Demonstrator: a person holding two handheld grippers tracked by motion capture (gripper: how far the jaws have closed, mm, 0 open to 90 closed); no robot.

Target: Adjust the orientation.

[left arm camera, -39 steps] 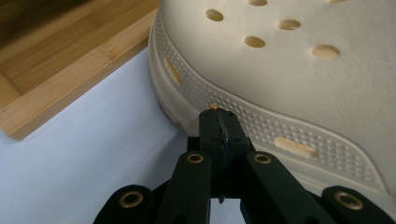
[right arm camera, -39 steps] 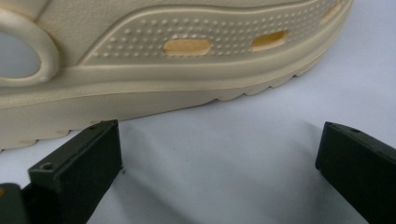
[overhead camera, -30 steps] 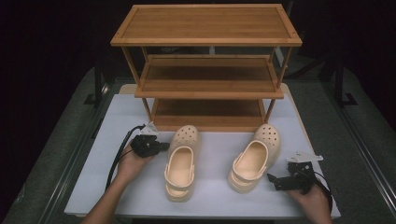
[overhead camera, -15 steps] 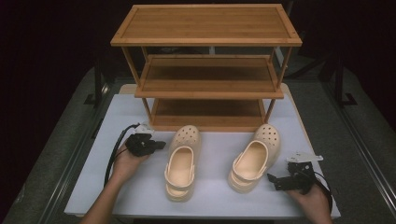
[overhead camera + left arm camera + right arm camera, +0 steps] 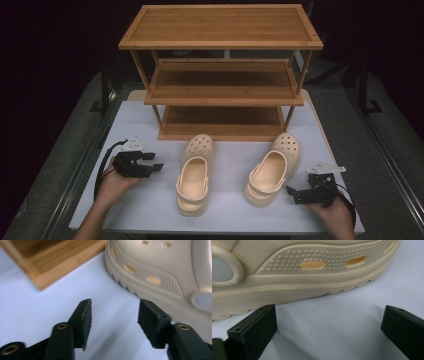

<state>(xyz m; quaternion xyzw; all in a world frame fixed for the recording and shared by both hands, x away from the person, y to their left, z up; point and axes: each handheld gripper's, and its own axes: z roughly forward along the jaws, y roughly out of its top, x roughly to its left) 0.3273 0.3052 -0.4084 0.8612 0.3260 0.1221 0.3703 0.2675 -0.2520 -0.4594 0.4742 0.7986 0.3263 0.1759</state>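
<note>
Two cream clogs lie on the white table in front of a wooden shelf rack, toes toward it: the left clog and the right clog. My left gripper hovers left of the left clog, apart from it. Its jaws have just been opening, and nothing is between them. In the left gripper view my left gripper faces the clog's side and the rack's bottom corner. My right gripper rests open just right of the right clog's heel. In its own view it stands empty before that clog's sole.
The rack has three tiers with nothing on them and stands at the back of the white table. Dark floor and metal rails flank the table on both sides. Bare tabletop lies between the two clogs and outside each hand.
My left gripper has pulled left, away from the left clog, and its jaws have gone from shut to open. The right hand and both clogs have stayed put.
</note>
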